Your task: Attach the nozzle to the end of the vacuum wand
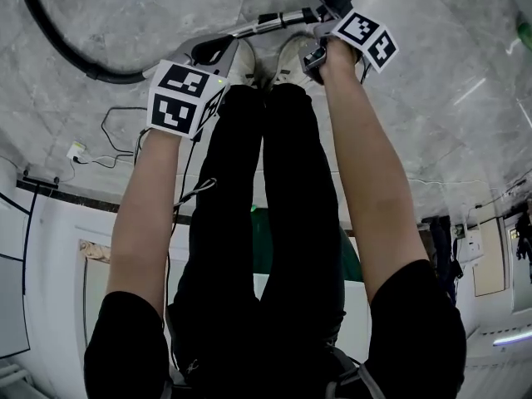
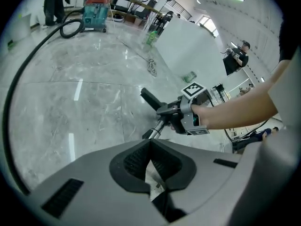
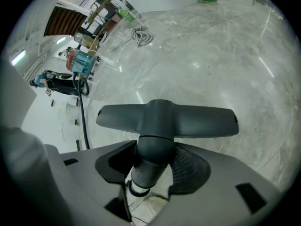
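Grey left gripper (image 2: 150, 141): low in the middle of its own view. The jaws are drawn together, pads meeting at the tips, and the wand comes into sight just past them.
Right gripper (image 3: 153, 149): low in the middle of its own view. The jaws are spread wide with the nozzle's neck between them; whether the pads press on it cannot be made out.
Nozzle (image 3: 164, 119): dark grey T-shaped head in the middle of the right gripper view. It lies crosswise beyond the jaws and hides the floor behind it.
Wand (image 2: 157, 127): chrome tube at the centre of the left gripper view, running from the left tips up to the right gripper. In the right gripper view its pale end, with a dark ring, goes into the nozzle's neck.
Trousers (image 1: 266, 223): black, filling the middle of the head view.
Shoes (image 1: 293, 56): white, top centre of the head view, directly under the wand.
Floor (image 1: 465, 98): glossy grey marble.
Cable (image 1: 116, 135): thin and black, at the left of the head view beside the left forearm.
Hose (image 2: 16, 84): black, arcing up the left edge of the left gripper view.
Vacuum cleaner (image 2: 96, 12): teal, upper left, at the hose's far end.
Coil (image 2: 151, 68): pale, upper middle, lying on the floor.
Bottle (image 2: 150, 36): green, above the coil, at the edge of a white partition (image 2: 188, 46).
Person (image 2: 240, 55): far off at the upper right, in dark clothes.
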Motion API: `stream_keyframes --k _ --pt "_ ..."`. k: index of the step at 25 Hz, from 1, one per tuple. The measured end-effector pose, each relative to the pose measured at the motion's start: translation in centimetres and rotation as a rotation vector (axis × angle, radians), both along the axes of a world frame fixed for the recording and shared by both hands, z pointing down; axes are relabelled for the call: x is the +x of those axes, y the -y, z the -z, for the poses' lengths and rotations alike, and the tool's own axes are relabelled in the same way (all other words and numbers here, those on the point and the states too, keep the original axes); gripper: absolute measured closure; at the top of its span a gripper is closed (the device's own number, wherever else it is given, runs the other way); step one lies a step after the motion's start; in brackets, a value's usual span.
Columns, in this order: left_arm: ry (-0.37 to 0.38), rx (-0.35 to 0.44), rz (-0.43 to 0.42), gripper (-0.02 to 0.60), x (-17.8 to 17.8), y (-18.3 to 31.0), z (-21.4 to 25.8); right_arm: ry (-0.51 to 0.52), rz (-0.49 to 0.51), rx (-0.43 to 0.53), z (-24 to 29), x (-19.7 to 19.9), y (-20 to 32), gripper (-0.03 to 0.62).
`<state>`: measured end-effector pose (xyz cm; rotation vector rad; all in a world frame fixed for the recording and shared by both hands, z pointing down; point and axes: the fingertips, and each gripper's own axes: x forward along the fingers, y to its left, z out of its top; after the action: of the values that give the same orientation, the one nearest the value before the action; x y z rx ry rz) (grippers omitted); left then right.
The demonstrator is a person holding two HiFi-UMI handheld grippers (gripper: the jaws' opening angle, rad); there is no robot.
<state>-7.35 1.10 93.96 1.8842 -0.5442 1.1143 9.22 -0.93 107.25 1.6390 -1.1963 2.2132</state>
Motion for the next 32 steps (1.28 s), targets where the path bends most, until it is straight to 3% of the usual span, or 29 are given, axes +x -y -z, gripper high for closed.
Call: stream_keyframes --k 5,9,13,15,16,18,21,24,28,32 --pt "-0.006 -0.007 0.024 0.571 0.5 -0.1 -0.3 0.028 0.019 -0.024 -1.8 -0.6 0.0 0.381" --pt "-0.001 -0.017 0.016 0.571 1.5 -0.2 1.0 -0.020 0.111 -0.076 -1.2 -0.2 -1.1 0.356" --pt "0.000 -0.004 0.004 0.571 2.8 1.2 4.0 -0.011 0.154 -0.097 1.9 0.6 -1.7 0.350" --pt "0.018 0.027 0.009 0.571 2.9 2.6 6.4 -0.008 0.186 -0.049 5.4 0.8 -1.0 0.353" --pt "0.027 0.045 0.017 0.571 2.9 3.4 7.8 -0.034 0.222 0.002 7.8 0.9 -0.4 0.358" --pt "0.038 0.078 0.040 0.571 2.8 4.8 11.0 -0.126 0.334 0.121 13.2 1.1 0.7 0.476" --pt "0.062 0.144 0.079 0.571 2.5 7.3 16.7 -0.215 0.455 0.262 21.6 0.3 2.3 0.496" --pt "0.061 0.241 0.129 0.571 2.5 10.6 24.8 -0.288 0.441 0.388 31.3 0.3 5.3 0.573" --pt "0.007 0.396 0.168 0.571 3.2 14.8 38.8 -0.393 0.451 0.632 48.2 0.0 10.3 0.577" --pt "-0.051 0.490 0.171 0.571 3.8 14.9 53.3 -0.499 0.442 0.795 66.9 -0.6 10.5 0.578"
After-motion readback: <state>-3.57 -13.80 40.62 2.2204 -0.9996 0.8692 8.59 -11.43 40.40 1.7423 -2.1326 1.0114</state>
